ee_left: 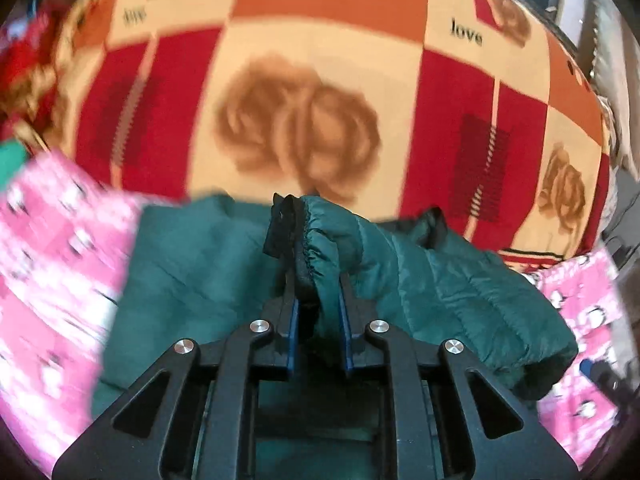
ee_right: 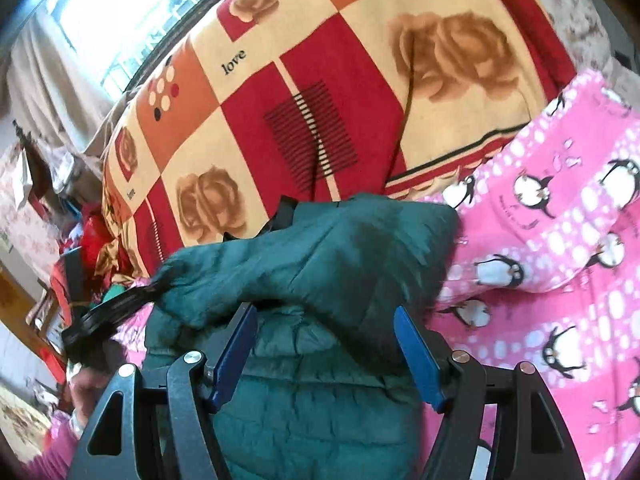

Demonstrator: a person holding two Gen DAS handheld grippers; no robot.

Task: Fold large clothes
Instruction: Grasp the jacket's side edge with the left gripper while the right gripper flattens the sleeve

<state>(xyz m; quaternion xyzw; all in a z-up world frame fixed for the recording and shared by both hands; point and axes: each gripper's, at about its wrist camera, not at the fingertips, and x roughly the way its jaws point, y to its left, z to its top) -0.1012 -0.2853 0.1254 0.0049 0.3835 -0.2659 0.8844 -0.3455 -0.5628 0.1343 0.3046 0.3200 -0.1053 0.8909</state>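
Jaws of the left gripper (ee_left: 316, 280) are clamped on the gathered, elastic-edged cuff of a dark green quilted puffer jacket (ee_left: 420, 280), which stands up between the blue pads at the centre of the left wrist view. Those of the right gripper (ee_right: 326, 344) stand apart, with a raised fold of the same jacket (ee_right: 320, 256) draped over the gap and no pad pressing on it.

Largest in both views is the bed, covered by a patchwork blanket of red, orange and cream squares printed with brown roses and the word "love" (ee_left: 320, 80), filling the upper half of each frame. Over it, at the lower left and right edges of the left wrist view, lies a pink fleece blanket printed with penguins (ee_right: 560, 240). The jacket lies on this pink blanket, across the lower middle of both frames. A black strap end (ee_left: 280, 220) sticks up just beside the clamped cuff.
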